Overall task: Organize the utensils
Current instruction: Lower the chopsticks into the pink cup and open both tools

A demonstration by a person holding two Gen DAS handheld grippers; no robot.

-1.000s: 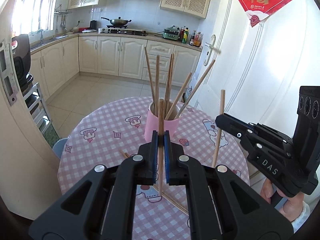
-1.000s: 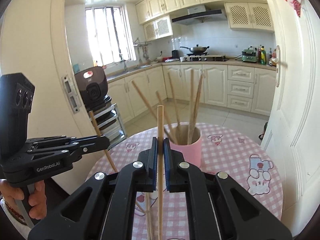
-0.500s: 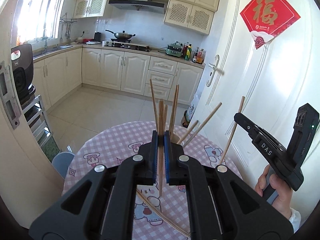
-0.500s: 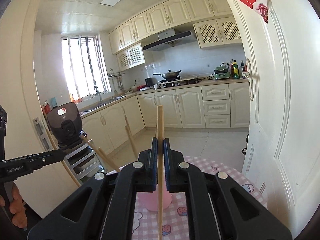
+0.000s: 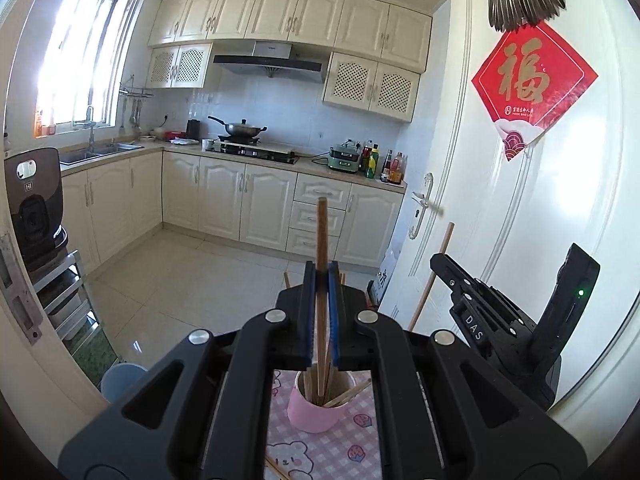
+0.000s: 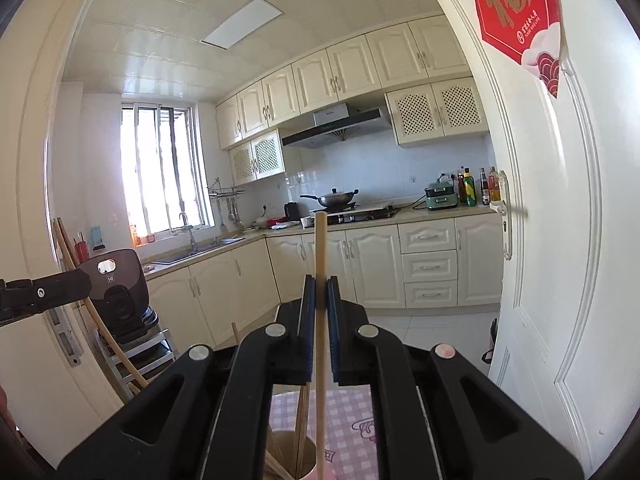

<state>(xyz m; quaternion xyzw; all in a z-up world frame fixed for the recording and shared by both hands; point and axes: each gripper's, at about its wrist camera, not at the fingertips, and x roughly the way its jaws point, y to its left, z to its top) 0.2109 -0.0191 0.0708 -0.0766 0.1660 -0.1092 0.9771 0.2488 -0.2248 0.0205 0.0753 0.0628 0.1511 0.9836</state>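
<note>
The left gripper (image 5: pixel 321 280) is clamping a darker wooden chopstick (image 5: pixel 321 240) upright between its blue pads, directly above the pink cup (image 5: pixel 316 408). The stick's lower end is reaching down into the cup's mouth among the chopsticks (image 5: pixel 348 394) already standing and leaning inside. The cup is sitting on a pink checked tablecloth (image 5: pixel 320 452) printed with small bears, and another loose chopstick (image 5: pixel 276 468) is lying on the cloth nearer than the cup.

The right gripper (image 6: pixel 319 292) is pinching a paler chopstick (image 6: pixel 320 248), also held upright, with its lower part hanging down just at the cup's rim (image 6: pixel 280 436); whether it is touching the rim cannot be told. In the left wrist view this gripper is showing to the right of the cup, its stick slanting up against the white door (image 5: pixel 500 220).

Beyond the cup, the tiled floor (image 5: pixel 192 264) is stretching toward cream cabinets (image 5: pixel 248 200), with a wok (image 5: pixel 240 130) on the hob.
</note>
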